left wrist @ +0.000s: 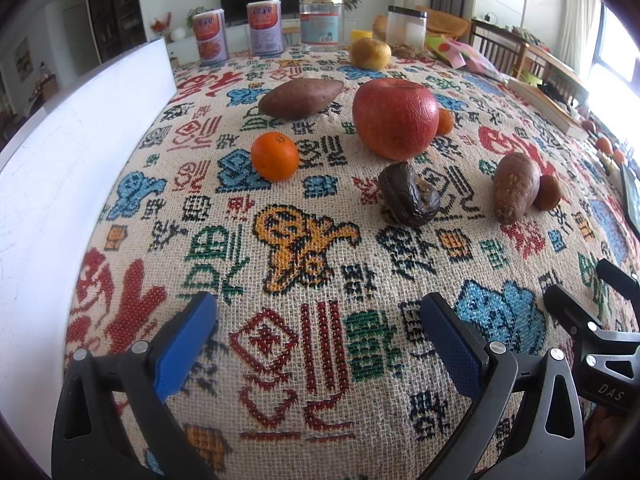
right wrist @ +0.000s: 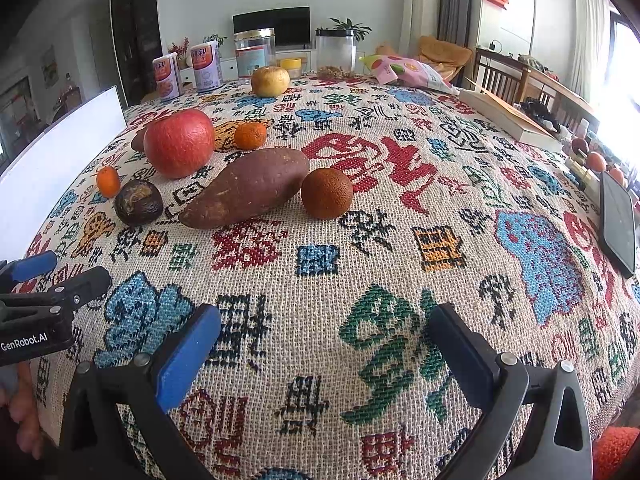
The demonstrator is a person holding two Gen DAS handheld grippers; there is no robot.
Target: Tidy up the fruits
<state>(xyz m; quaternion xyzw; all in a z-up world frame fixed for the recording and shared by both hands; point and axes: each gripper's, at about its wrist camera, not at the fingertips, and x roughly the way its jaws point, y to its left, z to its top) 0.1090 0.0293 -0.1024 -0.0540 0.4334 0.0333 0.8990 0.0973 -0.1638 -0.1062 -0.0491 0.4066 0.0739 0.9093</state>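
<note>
On the patterned tablecloth point(left wrist: 304, 240) lie a red apple point(left wrist: 395, 118) point(right wrist: 179, 143), a small orange point(left wrist: 275, 156) point(right wrist: 108, 181), a dark wrinkled fruit point(left wrist: 408, 195) point(right wrist: 138, 202), two sweet potatoes point(left wrist: 301, 98) point(left wrist: 515, 186) point(right wrist: 246, 187), a brownish orange point(right wrist: 327, 193) point(left wrist: 547, 193), another small orange point(right wrist: 250, 135) and a yellow fruit point(left wrist: 370, 53) point(right wrist: 270, 81) at the back. My left gripper point(left wrist: 318, 330) is open and empty at the near edge. My right gripper point(right wrist: 324, 338) is open and empty, to the right of the left one point(right wrist: 52, 276).
A white board point(left wrist: 72, 152) stands along the left side. Cans point(left wrist: 211, 38) and jars point(left wrist: 322, 23) line the far edge. A snack bag point(right wrist: 404, 72), a book point(right wrist: 508, 116) and a dark tablet point(right wrist: 619, 220) lie on the right.
</note>
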